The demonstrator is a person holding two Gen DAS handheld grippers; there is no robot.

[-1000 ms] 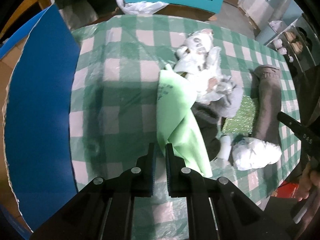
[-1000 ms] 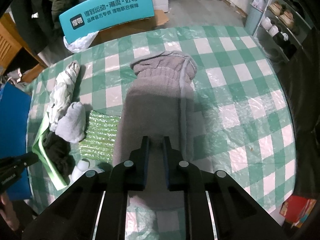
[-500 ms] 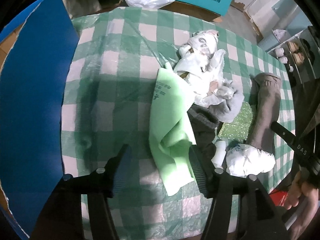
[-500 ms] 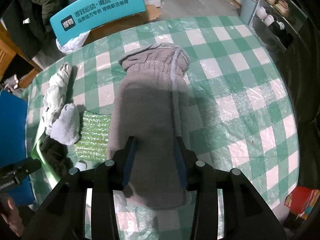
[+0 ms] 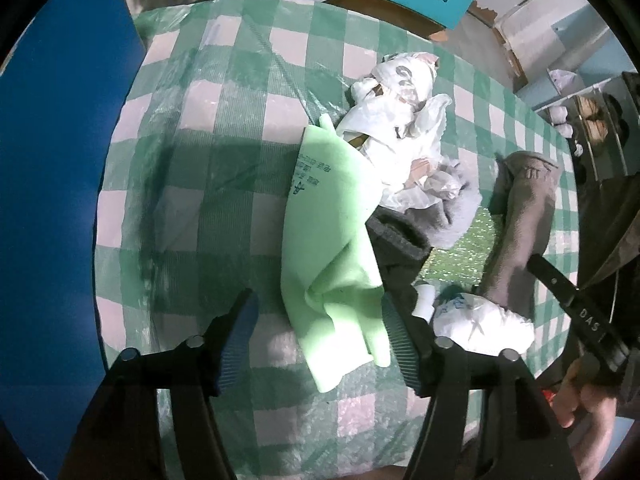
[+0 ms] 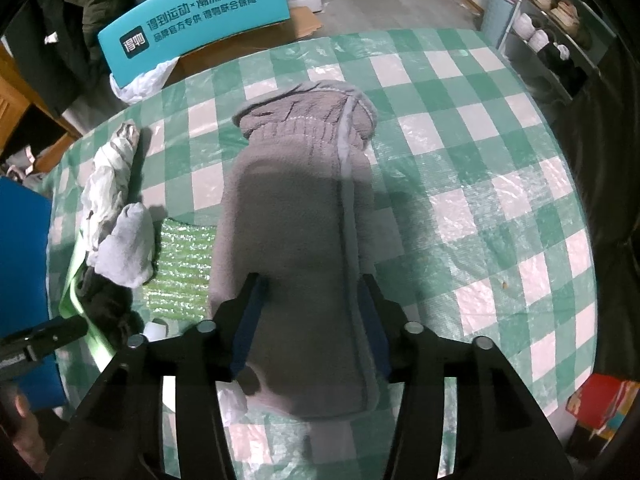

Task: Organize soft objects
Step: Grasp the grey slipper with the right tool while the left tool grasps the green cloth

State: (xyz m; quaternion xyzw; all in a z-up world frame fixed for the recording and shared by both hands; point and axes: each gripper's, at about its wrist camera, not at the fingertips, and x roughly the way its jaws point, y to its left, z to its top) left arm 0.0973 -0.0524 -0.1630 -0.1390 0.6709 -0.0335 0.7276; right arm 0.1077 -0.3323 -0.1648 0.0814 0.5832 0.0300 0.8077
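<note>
Counter (image 6: 500, 152): round, under a green-and-white checked plastic cover. Nothing gathered into a container that I can see; sorting looks early, most still to do.

Grey fleece garment (image 6: 296, 240): largest soft item, laid out lengthwise from centre toward 12 o'clock in the right wrist view, ribbed end farthest away. Looks smoothed out; folding or putting away remains.

Light green plastic bag (image 5: 332, 240): lies flat, centre to 6 o'clock in the left wrist view, overlapping a dark knit piece (image 5: 400, 240) at its 3 o'clock edge.

White crumpled bags (image 5: 400, 128): heap at 1 o'clock of the green bag, touching it; unsorted.

Pale grey sock (image 6: 126, 248): at 9 o'clock of the garment, beside a glittery green sheet (image 6: 182, 268).

White wad (image 5: 480, 324): at 4 o'clock, loose.

Left claw (image 5: 320, 332): jaws opening, wide, the green bag's near end between them, not pinched.

Right claw (image 6: 310, 324): jaws opening, straddling the garment's near end, not visibly pressing it.
</note>
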